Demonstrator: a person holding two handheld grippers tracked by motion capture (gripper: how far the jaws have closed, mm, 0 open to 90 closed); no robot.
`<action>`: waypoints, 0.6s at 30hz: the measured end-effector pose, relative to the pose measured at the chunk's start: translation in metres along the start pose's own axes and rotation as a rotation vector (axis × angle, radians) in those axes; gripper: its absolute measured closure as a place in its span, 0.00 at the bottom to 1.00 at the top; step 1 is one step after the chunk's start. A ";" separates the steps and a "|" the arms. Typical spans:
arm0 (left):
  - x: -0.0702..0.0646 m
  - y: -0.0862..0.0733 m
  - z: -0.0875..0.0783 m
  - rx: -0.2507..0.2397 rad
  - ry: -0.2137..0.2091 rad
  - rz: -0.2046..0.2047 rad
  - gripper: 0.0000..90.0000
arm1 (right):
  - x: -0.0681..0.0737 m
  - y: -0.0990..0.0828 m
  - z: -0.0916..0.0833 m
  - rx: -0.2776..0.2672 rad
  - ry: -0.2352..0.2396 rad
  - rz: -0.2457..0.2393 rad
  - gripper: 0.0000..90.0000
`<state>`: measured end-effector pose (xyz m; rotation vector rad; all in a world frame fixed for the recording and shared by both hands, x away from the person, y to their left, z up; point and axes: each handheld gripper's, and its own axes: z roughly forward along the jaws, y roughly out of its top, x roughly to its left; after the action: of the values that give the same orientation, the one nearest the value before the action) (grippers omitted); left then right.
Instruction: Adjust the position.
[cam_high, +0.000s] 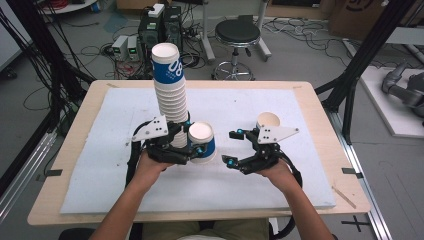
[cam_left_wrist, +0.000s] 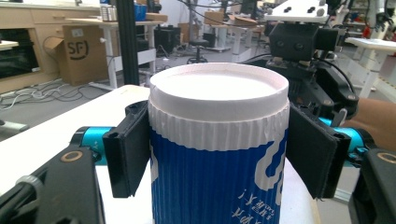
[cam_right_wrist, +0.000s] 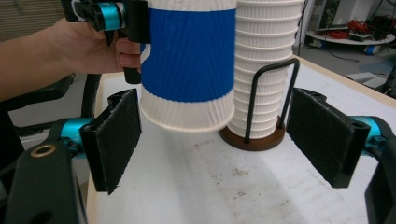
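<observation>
White foam-covered desk (cam_high: 250, 190): one blue-and-white ribbed paper cup (cam_high: 202, 142) is clamped in the left gripper (cam_high: 192, 145) jaws, apparently lifted clear beside the tall cup stack (cam_high: 170, 95); right gripper (cam_high: 235, 147) jaws stand apart, empty; one cup (cam_high: 268, 121) already stands separately.

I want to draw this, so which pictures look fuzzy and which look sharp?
In the left gripper view the blue and white cup and the pads look fairly sharp, while the room behind is soft. In the right gripper view the cup stack is clear, but the near jaw bodies at the bottom corners blur. The high view is evenly lit and a bit grainy, with soft shadows on the white board.
</observation>
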<state>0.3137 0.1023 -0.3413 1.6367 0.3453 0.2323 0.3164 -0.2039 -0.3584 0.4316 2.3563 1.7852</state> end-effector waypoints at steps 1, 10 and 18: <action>0.000 0.000 0.000 0.000 0.000 0.000 0.31 | 0.000 0.000 0.002 -0.002 0.004 0.004 0.21; -0.006 0.001 0.011 0.005 -0.033 0.029 0.31 | 0.001 -0.004 0.010 -0.013 0.050 0.027 0.21; -0.008 0.002 0.018 -0.009 -0.061 0.014 0.31 | 0.003 -0.005 0.017 -0.021 0.085 0.037 0.21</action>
<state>0.3129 0.0825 -0.3406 1.6342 0.2865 0.1941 0.3181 -0.1886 -0.3682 0.4064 2.3983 1.8793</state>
